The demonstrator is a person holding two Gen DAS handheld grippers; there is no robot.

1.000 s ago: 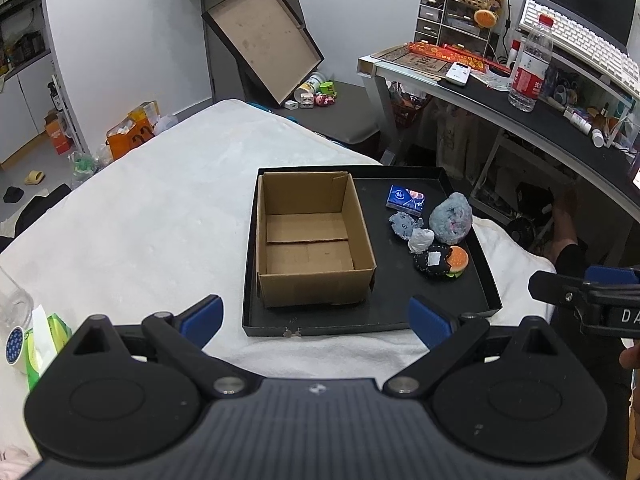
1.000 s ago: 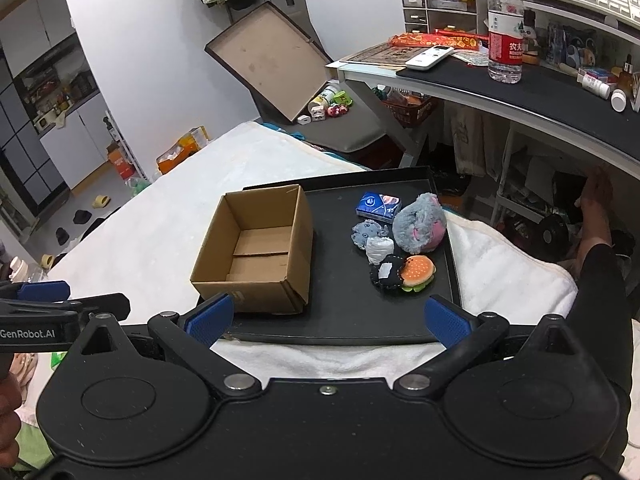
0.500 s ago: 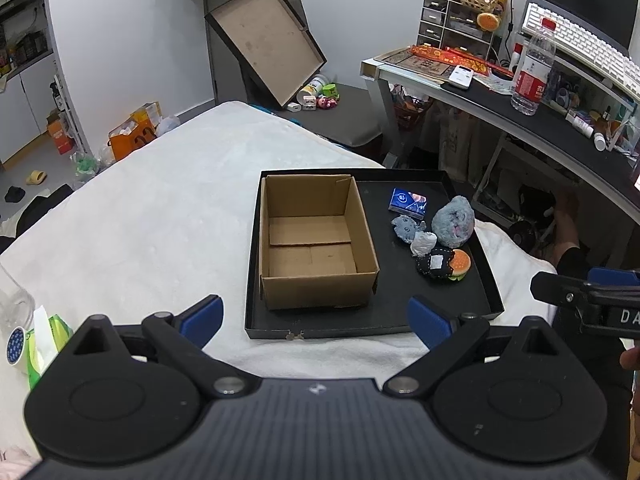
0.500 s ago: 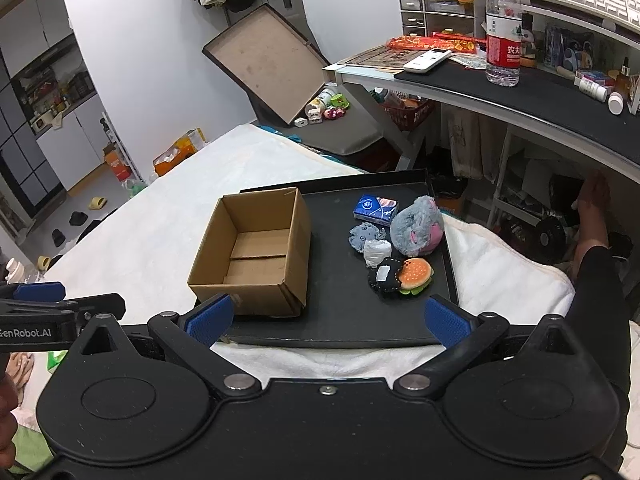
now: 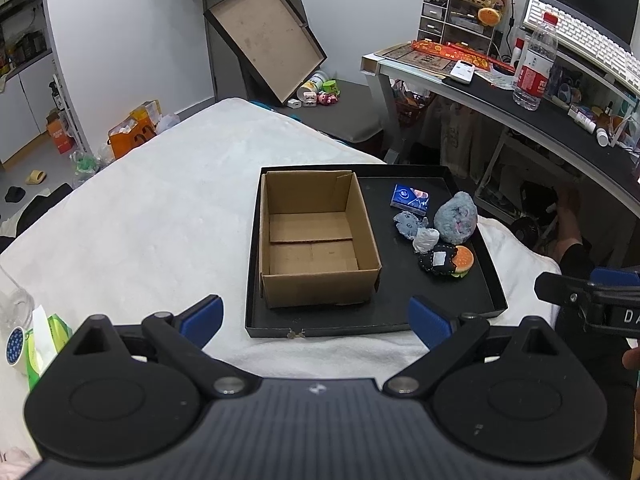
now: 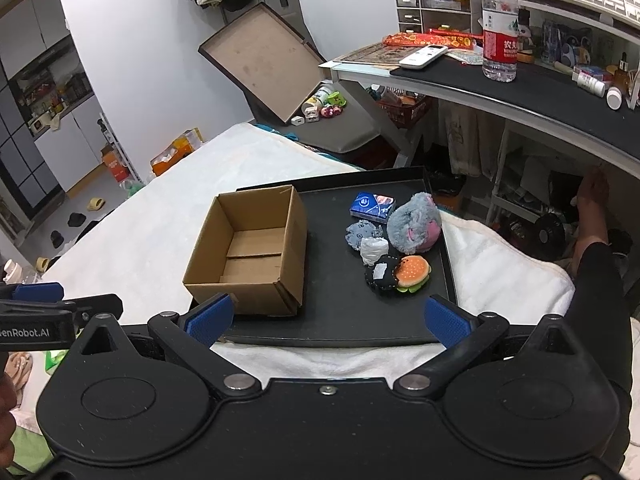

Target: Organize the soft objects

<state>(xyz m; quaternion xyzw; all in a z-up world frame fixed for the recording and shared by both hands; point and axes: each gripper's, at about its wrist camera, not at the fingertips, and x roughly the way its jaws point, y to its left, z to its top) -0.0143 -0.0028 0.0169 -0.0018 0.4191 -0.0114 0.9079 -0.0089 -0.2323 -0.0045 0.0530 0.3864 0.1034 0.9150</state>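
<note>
An empty open cardboard box (image 5: 316,240) (image 6: 256,256) stands on the left of a black tray (image 5: 460,296) (image 6: 344,320) on a white bed. Right of it lie soft items: a grey plush (image 5: 456,216) (image 6: 414,226), a burger plush (image 5: 462,260) (image 6: 412,272), a black pad (image 5: 436,262), a small grey toy (image 5: 408,224), a white wad (image 5: 426,238) and a blue tissue pack (image 5: 410,196) (image 6: 372,204). My left gripper (image 5: 316,316) is open and empty, short of the tray's near edge. My right gripper (image 6: 328,318) is open and empty over the tray's near edge.
A desk (image 5: 520,108) with a water bottle (image 5: 534,68) stands to the right. A person's leg (image 6: 592,240) is beside the bed at right. A green packet (image 5: 36,340) and a clear cup (image 5: 12,304) lie at the near left. A tilted box lid (image 5: 264,40) stands behind.
Both grippers have drifted slightly, so the tray and box shift a little in view. Both stay open and empty; nothing on the tray moved.
</note>
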